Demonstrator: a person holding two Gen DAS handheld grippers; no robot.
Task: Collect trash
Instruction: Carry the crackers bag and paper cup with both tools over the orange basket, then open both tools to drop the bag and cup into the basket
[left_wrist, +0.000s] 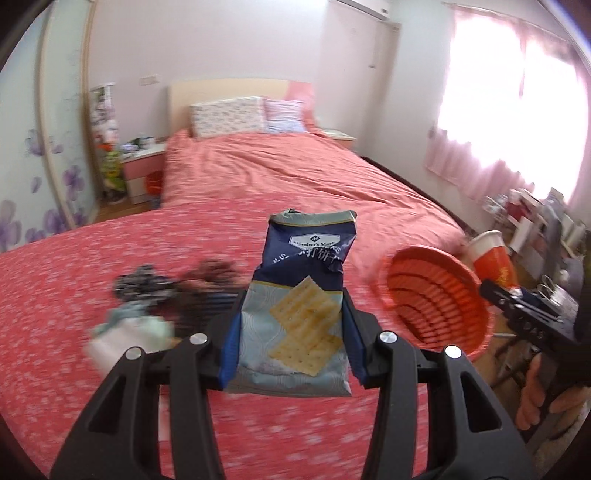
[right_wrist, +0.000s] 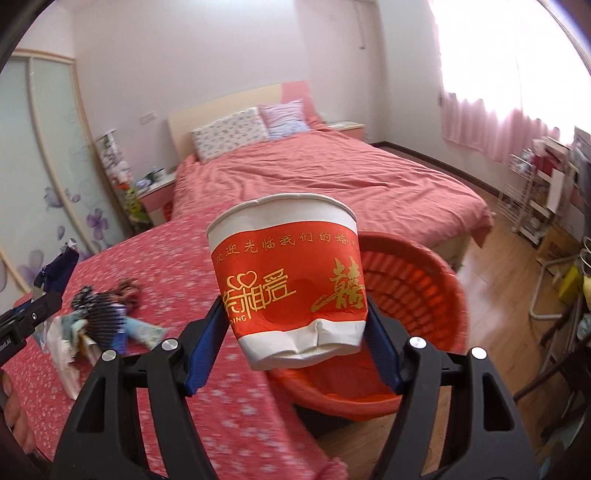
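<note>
Pink-walled bedroom, red-covered bed (left_wrist: 295, 177), bright curtained window (left_wrist: 509, 110).

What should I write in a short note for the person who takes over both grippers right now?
Left gripper: shut on the cracker bag, held above the bed.
Right gripper: shut on the paper cup, which is dented near its base, held next to the basket.
Basket: orange, at the bed's edge; nothing shows inside it.
Done: both items picked up.
Left: drop cup and bag into the basket, then probably fetch the pile of scraps on the bed.
</note>
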